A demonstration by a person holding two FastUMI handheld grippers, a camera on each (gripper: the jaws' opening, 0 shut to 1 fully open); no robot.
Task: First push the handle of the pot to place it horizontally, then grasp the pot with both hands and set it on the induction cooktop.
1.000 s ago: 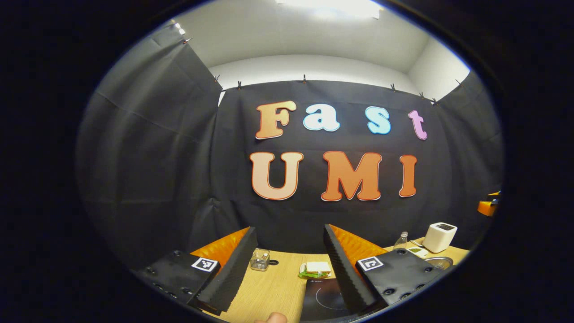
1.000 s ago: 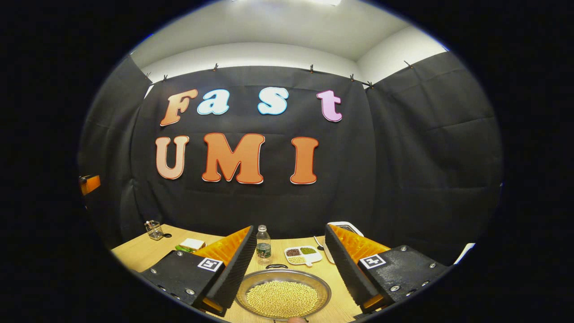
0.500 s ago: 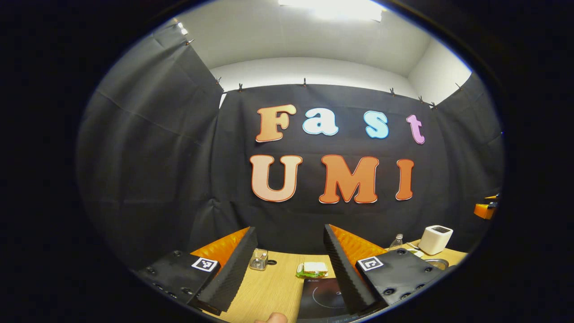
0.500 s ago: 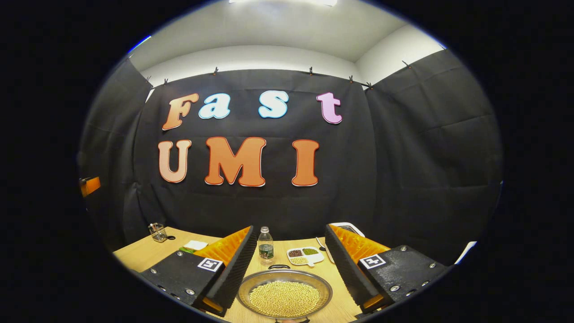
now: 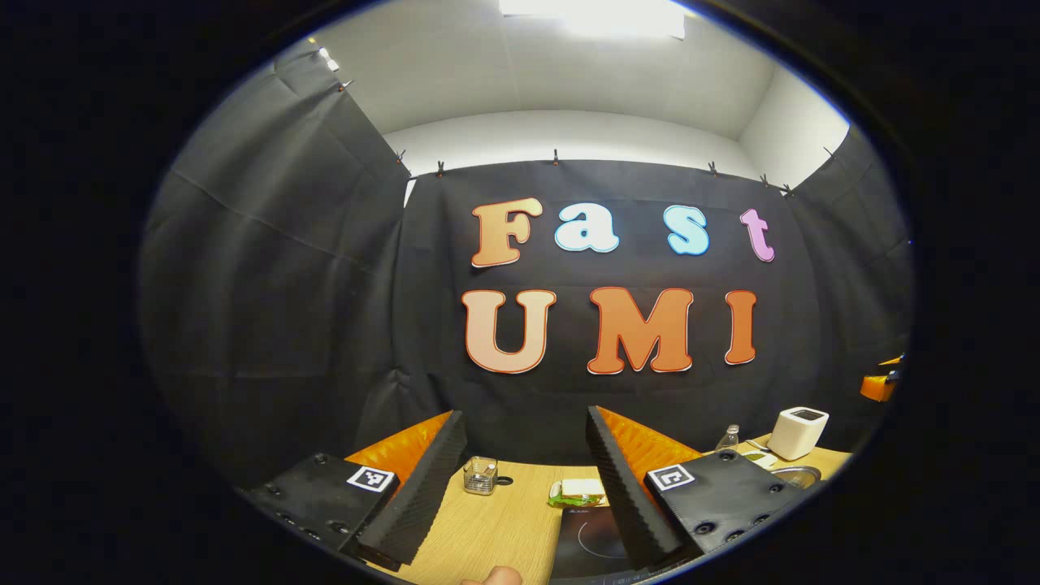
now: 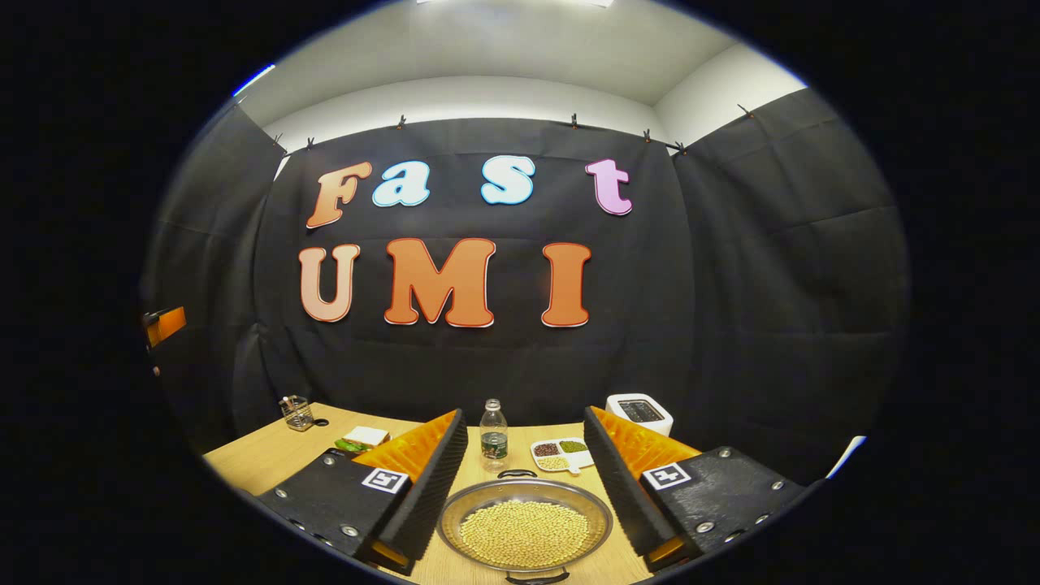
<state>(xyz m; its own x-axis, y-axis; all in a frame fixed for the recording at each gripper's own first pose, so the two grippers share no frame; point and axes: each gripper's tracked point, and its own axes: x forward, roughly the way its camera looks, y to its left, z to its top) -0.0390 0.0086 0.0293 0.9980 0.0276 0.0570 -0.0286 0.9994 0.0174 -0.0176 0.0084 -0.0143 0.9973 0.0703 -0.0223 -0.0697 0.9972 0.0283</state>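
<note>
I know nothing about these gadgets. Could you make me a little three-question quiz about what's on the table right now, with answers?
1. True or false: the right gripper is clamped on the pot.
2. What lies in the pot? A) water B) pale beans C) nothing
3. In the left gripper view, which dark flat thing lies on the table between the left gripper's fingers?

Key
1. False: its jaws stand open, with the pot on the table between them.
2. B: pale beans cover its bottom.
3. The cooktop.
</note>
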